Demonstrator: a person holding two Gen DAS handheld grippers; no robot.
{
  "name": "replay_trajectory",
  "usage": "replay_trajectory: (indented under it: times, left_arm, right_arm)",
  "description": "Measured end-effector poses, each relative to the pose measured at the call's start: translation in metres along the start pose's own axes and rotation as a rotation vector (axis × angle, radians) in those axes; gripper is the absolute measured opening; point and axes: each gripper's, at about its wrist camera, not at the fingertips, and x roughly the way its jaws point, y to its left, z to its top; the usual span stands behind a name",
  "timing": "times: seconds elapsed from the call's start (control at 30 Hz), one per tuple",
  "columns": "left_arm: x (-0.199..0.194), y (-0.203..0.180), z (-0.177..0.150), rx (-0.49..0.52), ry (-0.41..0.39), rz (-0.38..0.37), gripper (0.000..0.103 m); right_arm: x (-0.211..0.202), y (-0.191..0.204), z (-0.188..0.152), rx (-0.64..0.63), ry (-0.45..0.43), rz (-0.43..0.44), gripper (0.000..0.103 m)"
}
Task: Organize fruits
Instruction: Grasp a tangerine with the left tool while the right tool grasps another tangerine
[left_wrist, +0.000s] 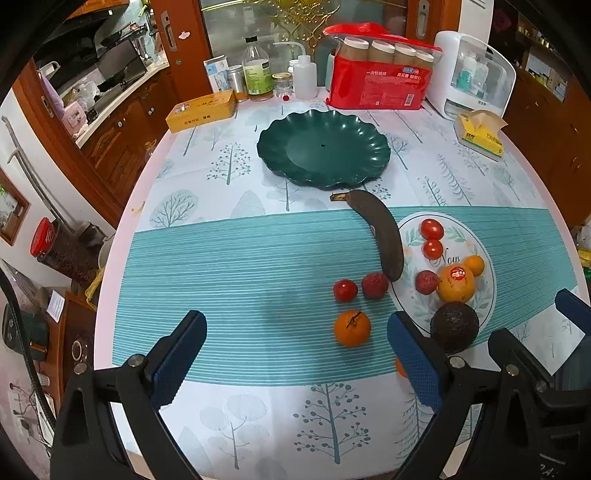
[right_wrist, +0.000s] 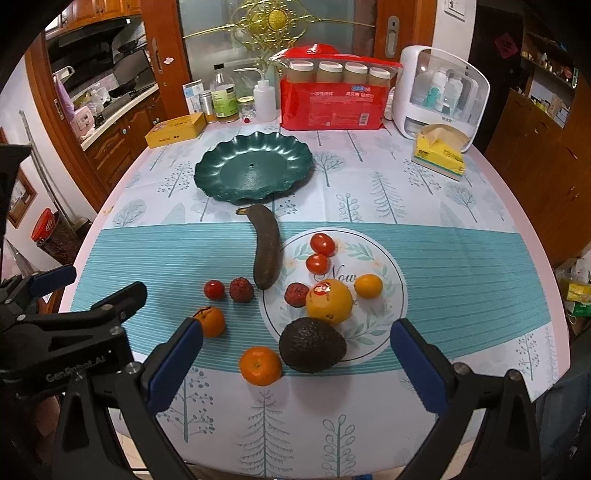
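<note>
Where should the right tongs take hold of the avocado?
Across its wide middle, coming from above. The avocado lies on its side, narrower end toward the orange that it nearly touches, so set the fingers on its left and right flanks, which are clear. The right tongs are open.

white plate (right_wrist: 391, 273): "Now" | left tongs (right_wrist: 70, 288) body: "GenRobot_AI" | red pack (right_wrist: 332, 107): Chinese print, unreadable

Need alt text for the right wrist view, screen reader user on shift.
Open right gripper hovers over a dark avocado on a white floral plate; small oranges, tomatoes and a blackened banana lie around, with an empty dark green scalloped dish beyond.
</note>
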Motion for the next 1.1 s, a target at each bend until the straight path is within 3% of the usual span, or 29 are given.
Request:
replay_trajectory:
  times: [0.57, 0.77, 0.9, 1.1]
  left_arm:
    - [0.049, -0.012, -0.013, 0.055, 0.087, -0.035, 0.098]
    - [0.077, -0.008, -0.021, 0.049, 0.143, -0.049, 0.098]
    - [0.093, -0.003, -0.025, 0.017, 0.179, -0.093, 0.098]
    - [0.109, -0.007, -0.029, 0.007, 0.213, -0.164, 0.093]
  right_arm:
    - [0.033, -0.003, -0.023, 0.034, 0.065, 0.007, 0.1]
    - [0.057, -0.01, -0.04, 0.074, 0.124, 0.027, 0.088]
    - [0.072, -0.014, -0.052, 0.103, 0.17, 0.044, 0.079]
    - [0.081, -0.01, -0.062, 0.108, 0.192, 0.11, 0.072]
